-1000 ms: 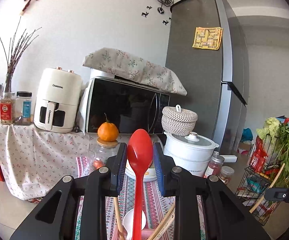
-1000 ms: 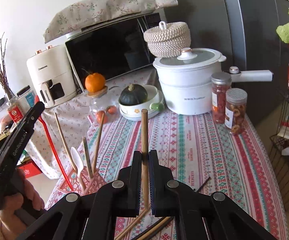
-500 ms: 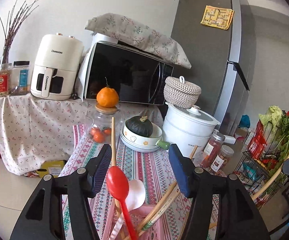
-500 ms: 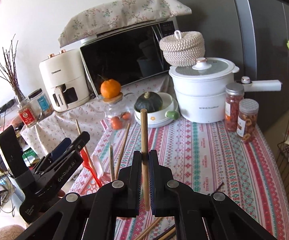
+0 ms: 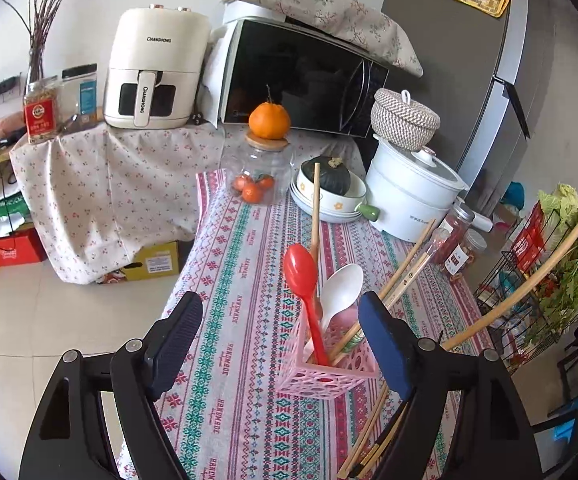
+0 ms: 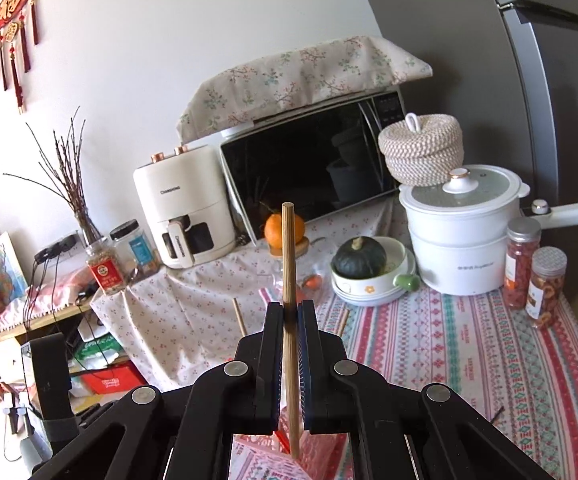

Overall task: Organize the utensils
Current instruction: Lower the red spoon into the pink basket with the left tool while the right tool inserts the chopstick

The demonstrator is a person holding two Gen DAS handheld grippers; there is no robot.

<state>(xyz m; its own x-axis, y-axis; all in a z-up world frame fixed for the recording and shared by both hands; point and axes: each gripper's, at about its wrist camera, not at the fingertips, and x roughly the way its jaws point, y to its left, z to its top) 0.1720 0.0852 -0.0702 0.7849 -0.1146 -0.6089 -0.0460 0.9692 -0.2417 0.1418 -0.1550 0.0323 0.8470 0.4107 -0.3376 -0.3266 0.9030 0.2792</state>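
Note:
A pink perforated holder [image 5: 325, 372] stands on the patterned tablecloth [image 5: 241, 280]. It holds a red spoon [image 5: 303, 280], a white spoon [image 5: 343, 290] and several wooden chopsticks. My left gripper [image 5: 279, 320] is open and empty, with the holder between its spread fingers. My right gripper [image 6: 289, 310] is shut on a wooden chopstick [image 6: 289, 268] held upright, its lower end just above the pink holder [image 6: 265, 460]. That chopstick also shows at the right in the left wrist view [image 5: 529, 280]. More chopsticks [image 5: 373, 436] lie on the cloth beside the holder.
Behind the holder stand a glass jar with an orange [image 5: 269, 152] on top, bowls with a green squash [image 5: 329, 188], a white pot [image 5: 413, 196], and two spice jars [image 6: 533, 276]. An air fryer [image 5: 155, 68] and a microwave [image 5: 301, 76] sit further back. A fridge stands right.
My left gripper opened, let go of the red spoon in the holder, and pulled back. My right gripper carried the chopstick over above the holder.

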